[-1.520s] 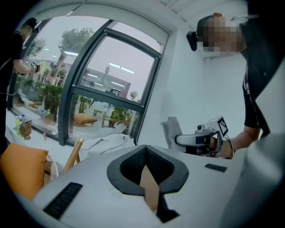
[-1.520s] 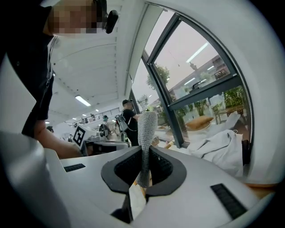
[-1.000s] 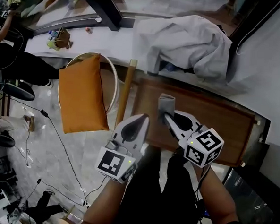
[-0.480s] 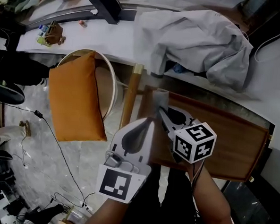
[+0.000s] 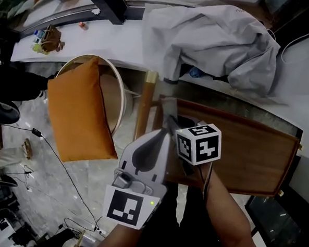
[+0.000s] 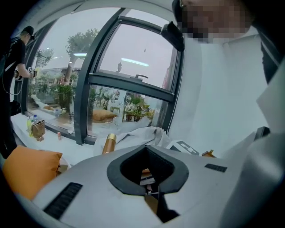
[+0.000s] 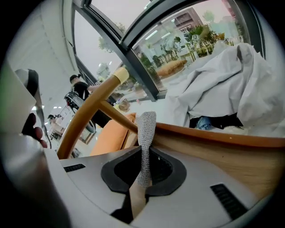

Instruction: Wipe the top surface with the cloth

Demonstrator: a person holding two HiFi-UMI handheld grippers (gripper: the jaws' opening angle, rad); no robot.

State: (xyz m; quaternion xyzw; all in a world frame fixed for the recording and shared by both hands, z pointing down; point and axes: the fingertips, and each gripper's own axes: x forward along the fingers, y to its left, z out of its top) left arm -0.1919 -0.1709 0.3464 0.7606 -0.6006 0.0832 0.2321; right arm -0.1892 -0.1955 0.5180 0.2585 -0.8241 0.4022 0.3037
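A brown wooden table top (image 5: 252,152) lies right of centre in the head view. My right gripper (image 5: 174,124), under its marker cube, is shut on a folded grey cloth (image 5: 169,107) at the table's near-left corner. In the right gripper view the cloth (image 7: 145,140) stands up as a narrow strip pinched between the jaws of that gripper (image 7: 140,185), with the table edge (image 7: 213,144) just beyond. My left gripper (image 5: 161,136) hangs beside the table's left edge, off the surface. In the left gripper view, the left gripper (image 6: 151,193) has its jaws together with nothing in them.
An orange cushion (image 5: 79,113) rests on a round chair at the left. A crumpled grey garment (image 5: 217,40) lies on the white ledge behind the table. A light wooden post (image 5: 145,101) rises by the table's left corner. Cables (image 5: 53,156) trail over the marble floor.
My right gripper has carried the cloth leftwards along the table toward its left corner. The left gripper stayed shut and rose slightly beside it.
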